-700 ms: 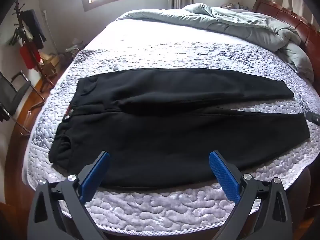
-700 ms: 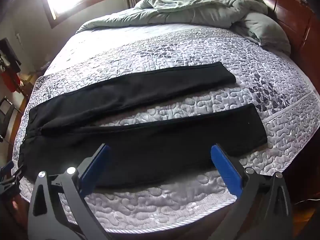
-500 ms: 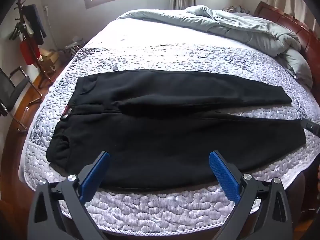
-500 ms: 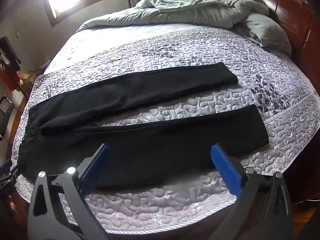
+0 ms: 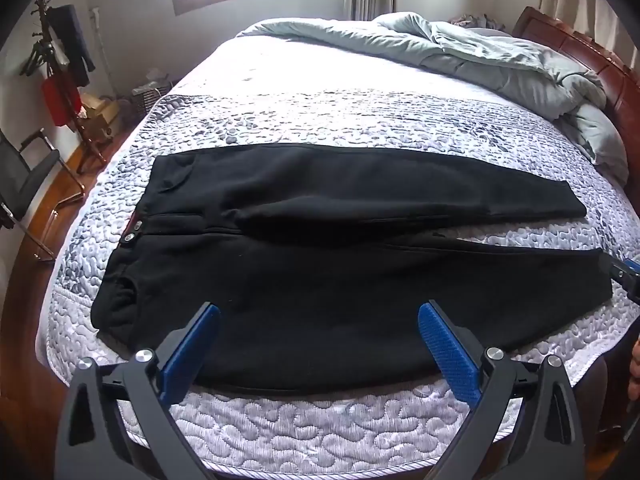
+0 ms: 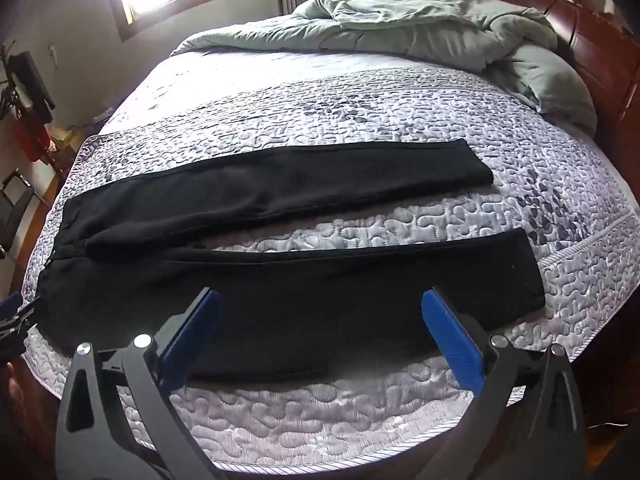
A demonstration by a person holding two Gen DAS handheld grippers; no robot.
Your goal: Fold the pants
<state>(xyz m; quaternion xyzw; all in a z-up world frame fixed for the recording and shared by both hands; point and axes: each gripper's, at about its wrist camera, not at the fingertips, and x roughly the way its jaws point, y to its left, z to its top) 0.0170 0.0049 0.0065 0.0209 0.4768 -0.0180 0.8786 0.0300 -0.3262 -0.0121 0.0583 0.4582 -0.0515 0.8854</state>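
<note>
Black pants point(image 5: 328, 264) lie flat across the quilted bed, waist to the left, two legs spread to the right in a narrow V. They also show in the right wrist view point(image 6: 304, 276). My left gripper point(image 5: 318, 324) is open and empty, held above the near leg close to the hip. My right gripper point(image 6: 320, 312) is open and empty, held above the near leg toward the cuff point(image 6: 528, 272). The right gripper's tip shows at the right edge of the left wrist view point(image 5: 628, 276).
A grey-white quilted bedspread point(image 5: 320, 432) covers the bed. A bunched green duvet point(image 5: 500, 60) lies at the far side by the wooden headboard point(image 6: 592, 40). A coat rack point(image 5: 60, 80) and a chair point(image 5: 24, 176) stand left of the bed.
Both grippers have drifted slightly; the left view has shifted a little so the pants sit more centred. Nothing was grasped and the pants have not moved.
</note>
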